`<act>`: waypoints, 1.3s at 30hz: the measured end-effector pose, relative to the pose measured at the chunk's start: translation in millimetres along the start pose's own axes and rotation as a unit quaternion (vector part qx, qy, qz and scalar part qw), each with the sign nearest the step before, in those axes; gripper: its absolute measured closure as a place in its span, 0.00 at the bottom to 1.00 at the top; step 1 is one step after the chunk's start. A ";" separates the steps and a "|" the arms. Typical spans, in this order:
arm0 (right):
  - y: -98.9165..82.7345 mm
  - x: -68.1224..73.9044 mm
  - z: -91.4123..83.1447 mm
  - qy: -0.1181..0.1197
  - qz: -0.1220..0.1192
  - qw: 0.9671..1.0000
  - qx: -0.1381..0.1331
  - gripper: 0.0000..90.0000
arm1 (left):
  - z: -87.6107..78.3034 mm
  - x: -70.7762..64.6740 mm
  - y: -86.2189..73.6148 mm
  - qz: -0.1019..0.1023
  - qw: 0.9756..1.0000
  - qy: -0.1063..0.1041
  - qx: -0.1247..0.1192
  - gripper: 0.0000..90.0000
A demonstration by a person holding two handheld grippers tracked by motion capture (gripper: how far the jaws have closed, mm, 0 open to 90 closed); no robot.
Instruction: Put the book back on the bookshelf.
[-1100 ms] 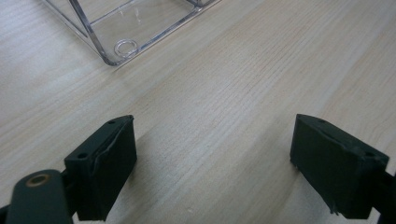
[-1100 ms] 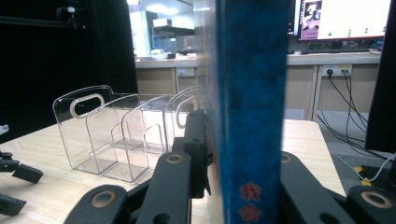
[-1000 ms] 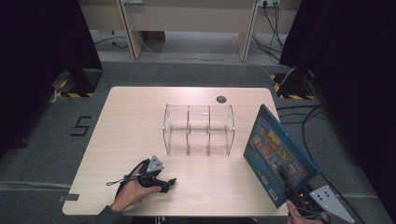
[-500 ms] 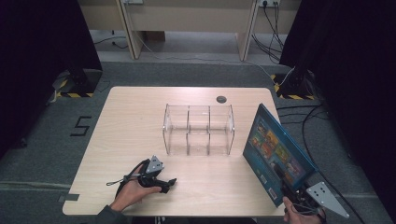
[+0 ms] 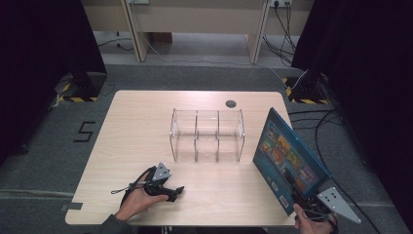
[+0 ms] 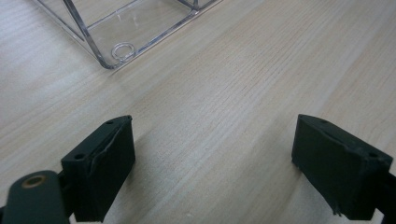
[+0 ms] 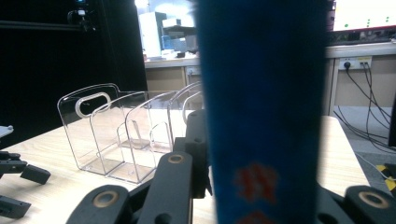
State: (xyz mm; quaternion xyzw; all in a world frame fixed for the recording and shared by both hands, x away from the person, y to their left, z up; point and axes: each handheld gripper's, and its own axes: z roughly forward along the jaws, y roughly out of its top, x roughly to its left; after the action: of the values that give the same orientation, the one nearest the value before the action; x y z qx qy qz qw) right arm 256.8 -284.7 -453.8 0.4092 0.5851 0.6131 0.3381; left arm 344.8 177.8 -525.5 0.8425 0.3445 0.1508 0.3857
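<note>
A person at the near edge of a pale wooden worktop (image 5: 146, 122) holds a two-jaw gripper in each hand. The right gripper (image 5: 303, 199), at the worktop's near right corner, has its jaws closed on the lower edge of a blue book (image 5: 287, 156), which stands on edge and tilted, its colourful cover turned toward the left and the middle of the worktop. From above, the book's long axis runs from the near right corner up and away toward the far left, its upper corner reaching toward the clear organiser (image 5: 207, 135). In the right gripper view the book (image 7: 261, 107) rises as a blurred blue band straight up between the jaws, with red marks low on it.

The organiser, a clear plastic rack split into compartments, stands at the middle of the worktop, well apart from the book's gripped end. From the right gripper view its curved dividers and a handle slot show (image 7: 130, 135).

The left gripper (image 5: 168, 191) rests low at the near left of the worktop in the person's left hand (image 5: 139, 200), jaws spread wide and holding nothing. In the left gripper view (image 6: 212, 154) bare wood lies between the jaws, and a corner of the organiser (image 6: 121, 37) sits ahead.

A small dark round fitting (image 5: 230, 103) sits near the far edge.
</note>
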 end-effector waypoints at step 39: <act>17.5 21.8 -21.3 0.035 -0.014 0.999 0.005 0.91 | -0.6 -0.7 -0.4 0.004 1.000 -0.004 0.001 0.13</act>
State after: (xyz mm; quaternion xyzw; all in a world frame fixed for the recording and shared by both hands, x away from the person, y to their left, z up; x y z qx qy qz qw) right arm 229.3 -276.1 -433.7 0.3808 0.6054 0.6194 0.3239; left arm 343.7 177.8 -525.4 0.8449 0.3397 0.1489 0.3855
